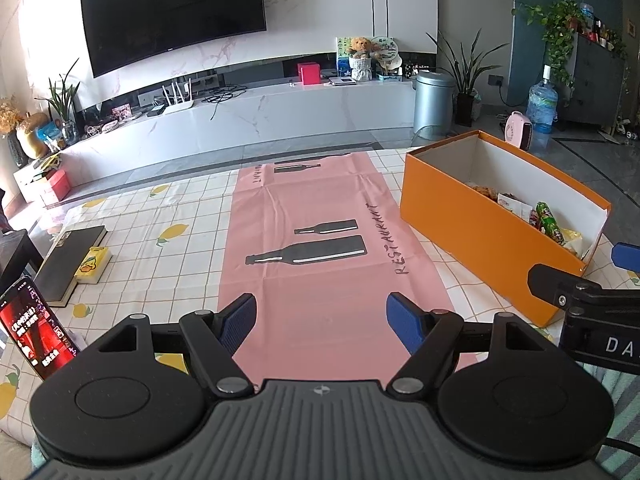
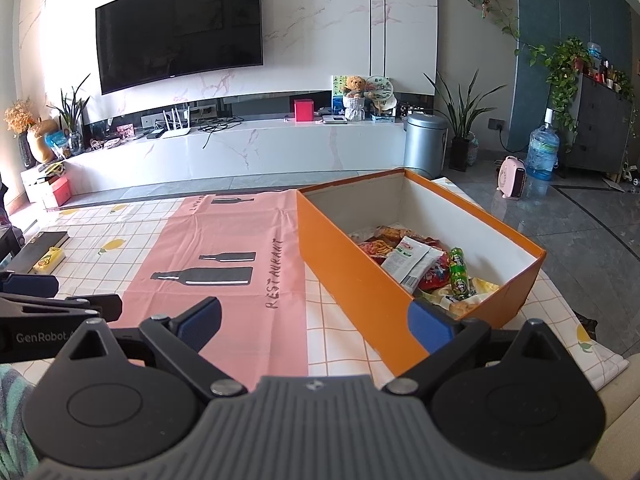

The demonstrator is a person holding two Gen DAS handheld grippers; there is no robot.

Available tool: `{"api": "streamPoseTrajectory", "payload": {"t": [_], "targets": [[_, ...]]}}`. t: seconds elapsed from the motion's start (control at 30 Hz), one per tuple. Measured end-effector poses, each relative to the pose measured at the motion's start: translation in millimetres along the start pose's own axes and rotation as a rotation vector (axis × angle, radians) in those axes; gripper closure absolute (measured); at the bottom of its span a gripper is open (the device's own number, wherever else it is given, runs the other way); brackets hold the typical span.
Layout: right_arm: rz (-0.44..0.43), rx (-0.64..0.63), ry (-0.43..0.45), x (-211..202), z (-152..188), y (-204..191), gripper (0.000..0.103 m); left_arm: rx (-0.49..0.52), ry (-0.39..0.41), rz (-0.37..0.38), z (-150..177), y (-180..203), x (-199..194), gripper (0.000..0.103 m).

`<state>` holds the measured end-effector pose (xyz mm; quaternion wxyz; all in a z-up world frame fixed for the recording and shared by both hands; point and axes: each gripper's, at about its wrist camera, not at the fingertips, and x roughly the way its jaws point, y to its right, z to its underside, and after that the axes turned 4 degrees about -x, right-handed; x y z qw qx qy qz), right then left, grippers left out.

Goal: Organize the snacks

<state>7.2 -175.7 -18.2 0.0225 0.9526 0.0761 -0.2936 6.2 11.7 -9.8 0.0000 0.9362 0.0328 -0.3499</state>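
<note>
Both tongs were spread wide and held nothing. The left tongs (image 1: 321,322) hovered over the pink mat (image 1: 320,216) on the surface (image 1: 160,216). The right tongs (image 2: 316,322) hung at the near left corner of the orange box (image 2: 352,276), right of the mat. The snacks (image 2: 416,264) lay inside this box, among them a green packet (image 2: 458,272).

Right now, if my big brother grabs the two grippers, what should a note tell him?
Left gripper: open, empty, over the pink bottle-print mat.
Right gripper: open, empty, by the near corner of the open orange cardboard box.
Snack packets, including a white packet and a green tube, lie inside the box.
No snacks show on the mat. Left: possibly only tidying inside the box.
</note>
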Motion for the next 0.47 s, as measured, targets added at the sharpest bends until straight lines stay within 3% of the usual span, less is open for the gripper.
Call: {"api": "streamPoseTrajectory", "payload": {"t": [0.47], "targets": [[-0.007,-0.002,-0.012,4.0,-1.0,-1.2,0.006,0.015,0.007,0.011,-0.8,2.2,0.8,0.016]]}}
